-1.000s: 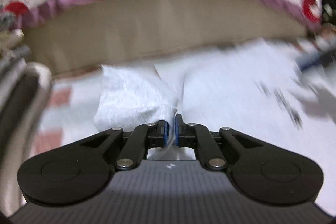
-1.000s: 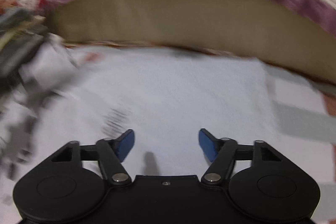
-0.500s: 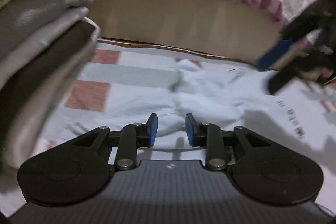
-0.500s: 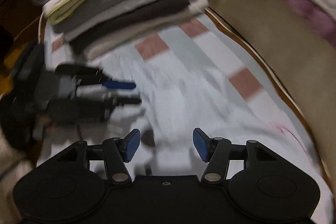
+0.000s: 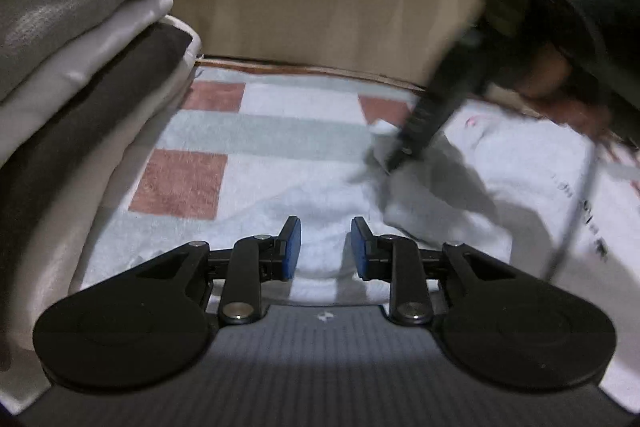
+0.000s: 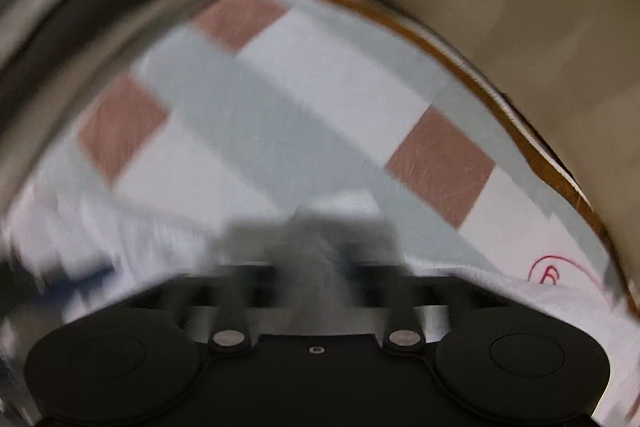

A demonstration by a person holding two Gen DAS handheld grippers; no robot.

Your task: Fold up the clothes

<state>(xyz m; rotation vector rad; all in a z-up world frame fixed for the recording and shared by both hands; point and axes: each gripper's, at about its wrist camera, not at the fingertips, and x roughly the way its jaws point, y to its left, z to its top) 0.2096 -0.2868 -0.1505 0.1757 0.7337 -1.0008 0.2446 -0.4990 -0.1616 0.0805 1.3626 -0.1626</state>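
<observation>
Checked bedding (image 5: 256,135) fills our left wrist view, folded clothes (image 5: 72,39) stacked at left. Our left gripper (image 5: 325,245) hovers parted above the white garment (image 5: 320,203), pinching nothing. Right of centre, our right gripper (image 5: 394,163) bites its far fold. Over to the blurred right wrist view: jaws closing on white cloth.

Left, the stack of folded clothes (image 5: 80,75) walls things in; the bed's side (image 5: 320,27) blocks behind — between them, checked cloth (image 5: 256,139) lies open.
</observation>
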